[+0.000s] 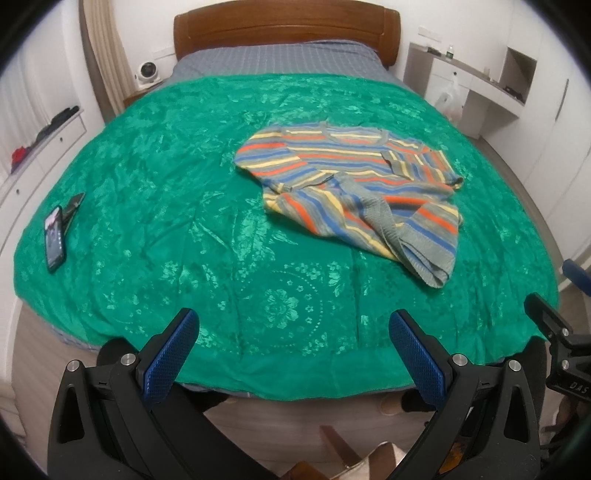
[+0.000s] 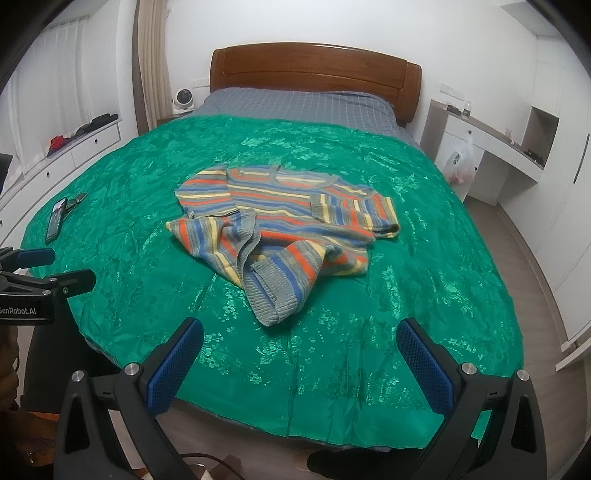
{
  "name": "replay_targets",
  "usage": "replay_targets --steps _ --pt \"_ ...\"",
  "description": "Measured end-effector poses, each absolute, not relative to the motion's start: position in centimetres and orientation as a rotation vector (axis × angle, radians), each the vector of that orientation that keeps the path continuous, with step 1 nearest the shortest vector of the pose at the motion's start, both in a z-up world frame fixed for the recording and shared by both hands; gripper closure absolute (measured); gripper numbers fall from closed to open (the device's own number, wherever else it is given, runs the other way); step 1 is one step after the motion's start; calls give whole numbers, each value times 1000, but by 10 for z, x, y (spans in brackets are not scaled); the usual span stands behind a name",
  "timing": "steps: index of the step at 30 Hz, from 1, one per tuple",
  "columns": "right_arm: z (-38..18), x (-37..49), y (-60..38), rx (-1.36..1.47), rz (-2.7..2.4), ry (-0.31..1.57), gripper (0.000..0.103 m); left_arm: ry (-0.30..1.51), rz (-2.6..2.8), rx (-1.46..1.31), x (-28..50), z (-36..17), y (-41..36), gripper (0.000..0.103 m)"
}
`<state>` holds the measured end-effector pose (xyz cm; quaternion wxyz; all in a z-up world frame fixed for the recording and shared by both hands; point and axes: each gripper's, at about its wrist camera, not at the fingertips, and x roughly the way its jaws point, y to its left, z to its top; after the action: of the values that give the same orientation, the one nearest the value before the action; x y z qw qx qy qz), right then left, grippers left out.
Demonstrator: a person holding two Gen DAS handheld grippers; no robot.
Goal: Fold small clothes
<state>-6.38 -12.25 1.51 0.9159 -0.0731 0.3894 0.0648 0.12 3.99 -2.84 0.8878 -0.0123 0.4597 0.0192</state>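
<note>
A small striped knit sweater, in grey, blue, orange and yellow, lies crumpled on the green bedspread, collar toward the headboard. Its lower part is bunched and one sleeve trails toward the foot of the bed. It also shows in the right wrist view. My left gripper is open and empty, held above the foot edge of the bed, short of the sweater. My right gripper is open and empty, also over the foot edge, just short of the trailing sleeve.
A phone and a dark clip lie at the bed's left edge. A wooden headboard stands at the far end. White drawers run along the left. A desk with a plastic bag stands at right.
</note>
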Motion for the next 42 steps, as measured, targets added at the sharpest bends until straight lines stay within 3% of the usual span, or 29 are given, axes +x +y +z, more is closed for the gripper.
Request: replay_targets --steps 20,31,35,40,41,42 --pt "7 -65 -116 -160 161 824 0 966 68 0 0 -33 40 0" --pt "22 -26 -110 -136 291 709 0 960 87 2 -1 -33 44 0" --pt "-5 29 -77 -115 518 711 0 963 95 -3 -1 -32 48 0" --pt "-74 121 -44 -106 543 877 1 939 135 -10 -11 -25 59 0" --pt "-89 137 -42 -95 525 930 3 940 149 -16 -13 -26 63 0" --pt "-105 153 -42 -69 509 1000 13 947 165 -27 -15 -28 70 0"
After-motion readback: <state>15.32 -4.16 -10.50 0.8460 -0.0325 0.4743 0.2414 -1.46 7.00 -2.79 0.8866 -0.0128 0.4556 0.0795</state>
